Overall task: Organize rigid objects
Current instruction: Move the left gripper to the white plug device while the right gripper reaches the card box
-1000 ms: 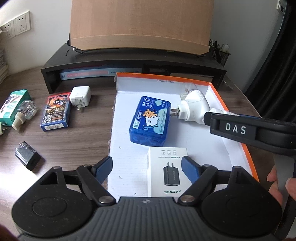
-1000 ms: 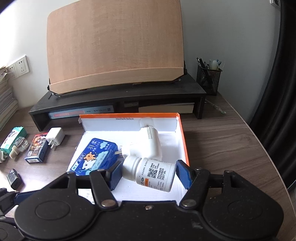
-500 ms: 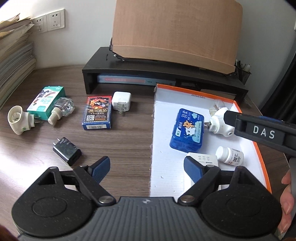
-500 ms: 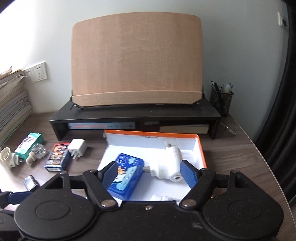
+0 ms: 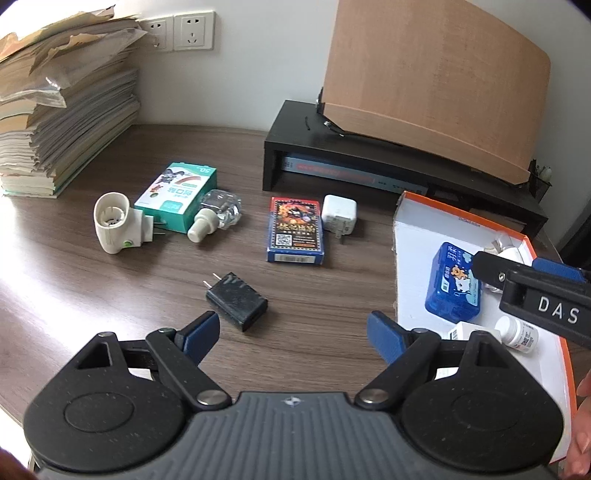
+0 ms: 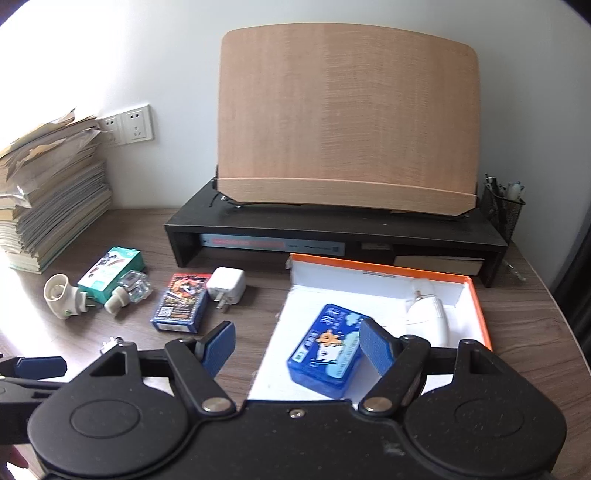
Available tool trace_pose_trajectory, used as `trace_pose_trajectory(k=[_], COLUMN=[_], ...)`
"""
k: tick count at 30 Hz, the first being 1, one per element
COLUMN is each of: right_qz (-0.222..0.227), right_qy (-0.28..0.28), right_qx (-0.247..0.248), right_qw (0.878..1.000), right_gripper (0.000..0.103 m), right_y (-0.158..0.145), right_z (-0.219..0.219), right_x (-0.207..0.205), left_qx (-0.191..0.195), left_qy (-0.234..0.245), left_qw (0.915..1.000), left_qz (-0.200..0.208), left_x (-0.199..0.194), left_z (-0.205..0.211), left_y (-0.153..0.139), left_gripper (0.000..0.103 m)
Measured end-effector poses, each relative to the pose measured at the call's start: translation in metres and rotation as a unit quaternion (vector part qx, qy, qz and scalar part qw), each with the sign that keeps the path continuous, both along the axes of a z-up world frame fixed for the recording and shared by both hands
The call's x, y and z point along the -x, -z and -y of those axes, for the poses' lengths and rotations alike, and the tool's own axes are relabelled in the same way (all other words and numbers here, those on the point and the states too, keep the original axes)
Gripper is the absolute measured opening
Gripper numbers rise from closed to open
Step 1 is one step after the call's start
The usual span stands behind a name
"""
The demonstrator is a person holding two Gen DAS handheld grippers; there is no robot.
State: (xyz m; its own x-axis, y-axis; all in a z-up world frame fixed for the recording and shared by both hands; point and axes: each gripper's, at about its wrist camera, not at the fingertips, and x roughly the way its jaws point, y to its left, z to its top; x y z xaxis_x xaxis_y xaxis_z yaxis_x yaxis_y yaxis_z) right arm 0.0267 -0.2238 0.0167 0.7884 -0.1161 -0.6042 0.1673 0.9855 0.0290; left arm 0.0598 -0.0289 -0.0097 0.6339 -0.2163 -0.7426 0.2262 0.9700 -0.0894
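An orange-rimmed white box (image 5: 413, 236) (image 6: 480, 314) holds a blue tin (image 5: 456, 286) (image 6: 327, 350), a white plug device (image 6: 428, 317) and a white pill bottle (image 5: 517, 332). On the desk lie a black charger (image 5: 236, 301), a card box (image 5: 297, 230) (image 6: 181, 301), a white charger (image 5: 339, 214) (image 6: 226, 284), a green box (image 5: 176, 190) (image 6: 112, 267), a clear refill bottle (image 5: 216, 214) and a cream plug-in device (image 5: 112, 221) (image 6: 61, 295). My left gripper (image 5: 293, 332) is open and empty just behind the black charger. My right gripper (image 6: 297, 343) is open and empty over the box's left edge.
A black monitor riser (image 6: 332, 229) with a wooden board (image 6: 347, 129) stands at the back. A tall paper stack (image 5: 55, 110) sits at the far left. A mesh pen holder (image 6: 502, 210) is at the back right. Wall sockets (image 5: 184, 29) are behind.
My left gripper has swung left from over the box to the desk items. My right gripper has let go of the pill bottle, which lies in the box, and pulled back and up.
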Motion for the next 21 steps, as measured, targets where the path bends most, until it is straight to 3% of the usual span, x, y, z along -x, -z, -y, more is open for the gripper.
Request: trace_pose_trajectory(k=[21], right_qz=[-0.017], right_qy=[-0.036], right_qx=[-0.001], right_qw=[0.999], right_gripper=[0.088], right_y=[0.008], right_z=[-0.057], right_x=[-0.031], left_qx=[-0.006], left_qy=[-0.051], left_qw=[0.9986], left_qz=[-0.009], left_x=[-0.029], left_z=[-0.068], left_y=[0.006], left_gripper=[0.090])
